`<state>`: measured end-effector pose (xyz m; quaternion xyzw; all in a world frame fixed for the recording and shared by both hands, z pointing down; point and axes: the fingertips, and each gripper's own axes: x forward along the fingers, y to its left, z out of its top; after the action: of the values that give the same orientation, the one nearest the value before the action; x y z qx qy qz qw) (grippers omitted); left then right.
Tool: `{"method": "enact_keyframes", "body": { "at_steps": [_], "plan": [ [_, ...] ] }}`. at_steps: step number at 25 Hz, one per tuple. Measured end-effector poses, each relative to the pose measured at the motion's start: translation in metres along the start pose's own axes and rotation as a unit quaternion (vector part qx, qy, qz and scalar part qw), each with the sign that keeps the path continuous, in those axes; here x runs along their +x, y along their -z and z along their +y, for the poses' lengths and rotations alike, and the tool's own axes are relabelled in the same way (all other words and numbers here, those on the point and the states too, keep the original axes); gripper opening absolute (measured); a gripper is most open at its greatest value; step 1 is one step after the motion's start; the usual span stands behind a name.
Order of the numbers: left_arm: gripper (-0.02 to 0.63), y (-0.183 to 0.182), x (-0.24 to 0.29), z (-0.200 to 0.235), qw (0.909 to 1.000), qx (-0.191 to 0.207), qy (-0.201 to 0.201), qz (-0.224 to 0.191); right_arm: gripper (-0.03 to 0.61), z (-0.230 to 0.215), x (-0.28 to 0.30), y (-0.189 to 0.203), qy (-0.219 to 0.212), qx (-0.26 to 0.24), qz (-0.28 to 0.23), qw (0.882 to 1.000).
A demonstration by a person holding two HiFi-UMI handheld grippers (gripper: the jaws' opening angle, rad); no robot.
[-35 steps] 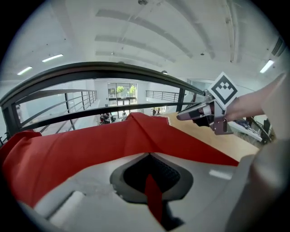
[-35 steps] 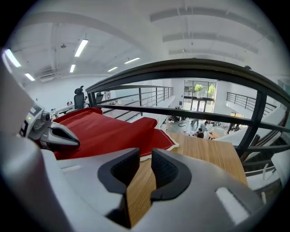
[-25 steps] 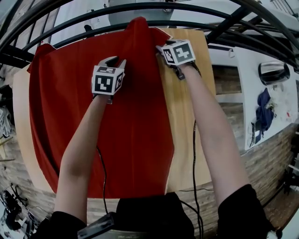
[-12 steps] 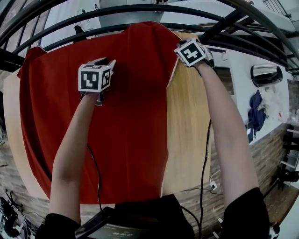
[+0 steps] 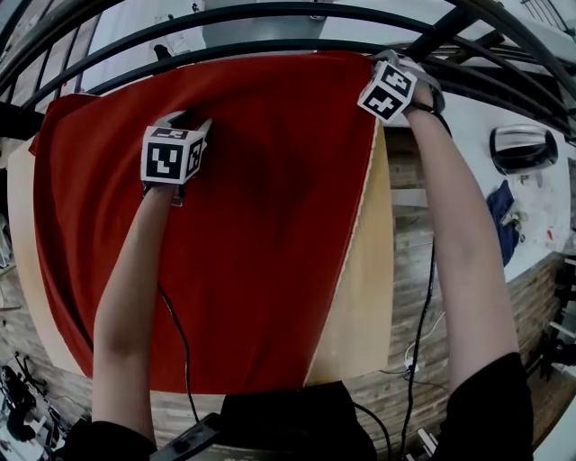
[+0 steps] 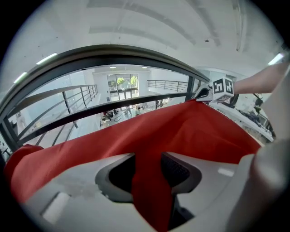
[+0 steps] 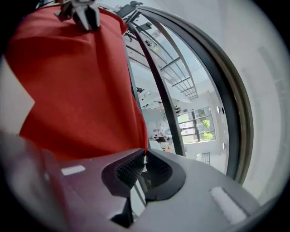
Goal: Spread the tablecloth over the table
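The red tablecloth (image 5: 252,198) lies over most of the wooden table (image 5: 364,297); a strip along the right side stays bare. My right gripper (image 5: 389,63) is at the far right corner of the cloth and is shut on its edge, which shows pinched between the pads (image 7: 144,158). My left gripper (image 5: 187,119) rests on the cloth near the far left. Its jaws have just been opening, and a ridge of red cloth (image 6: 149,181) still runs between them (image 6: 148,167). From the left gripper view the right gripper (image 6: 201,94) shows at the cloth's far corner.
Black curved railing bars (image 5: 270,13) run close behind the table's far edge. A white counter (image 5: 531,216) with a dark oval thing (image 5: 522,144) and a blue cloth (image 5: 504,212) stands to the right. A thin strip of wood (image 5: 20,225) shows at the table's left.
My right gripper has swung to the right along the far edge with the cloth's corner, so the red cloth now covers far more of the table. My left gripper has shifted a little left.
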<state>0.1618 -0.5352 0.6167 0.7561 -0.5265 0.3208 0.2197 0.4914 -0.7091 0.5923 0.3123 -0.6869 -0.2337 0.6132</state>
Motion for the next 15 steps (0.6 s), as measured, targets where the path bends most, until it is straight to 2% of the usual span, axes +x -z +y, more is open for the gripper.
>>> {"method": "enact_keyframes", "body": {
  "at_steps": [3,5,7,8,10,12,15],
  "plan": [
    [0.179,-0.004,0.007,0.0,1.0,-0.002,0.0,-0.003,0.018,-0.027,0.007,-0.007,0.06,-0.021,-0.03,0.998],
    [0.183,-0.006,0.008,0.005,1.0,-0.004,-0.003,-0.004,0.053,-0.045,0.01,-0.017,0.08,0.017,-0.049,0.995],
    [0.182,-0.01,0.004,0.006,0.9999,-0.002,-0.011,-0.012,0.16,-0.044,0.013,-0.017,0.041,0.099,-0.059,0.993],
    [0.181,-0.012,0.002,0.001,0.9998,0.002,-0.012,-0.018,0.19,-0.037,0.012,-0.012,0.009,0.146,-0.064,0.987],
    [0.161,-0.016,-0.003,-0.019,0.9994,0.016,0.001,-0.031,0.189,-0.014,0.004,0.006,-0.05,0.222,-0.072,0.971],
    [0.139,-0.02,-0.008,-0.043,0.9983,0.028,0.026,-0.044,0.167,0.003,-0.01,0.011,-0.079,0.242,-0.098,0.962],
    [0.138,-0.024,-0.012,-0.081,0.9953,0.031,0.069,-0.062,0.102,0.022,-0.033,0.01,-0.086,0.235,-0.133,0.959]
  ]
}}
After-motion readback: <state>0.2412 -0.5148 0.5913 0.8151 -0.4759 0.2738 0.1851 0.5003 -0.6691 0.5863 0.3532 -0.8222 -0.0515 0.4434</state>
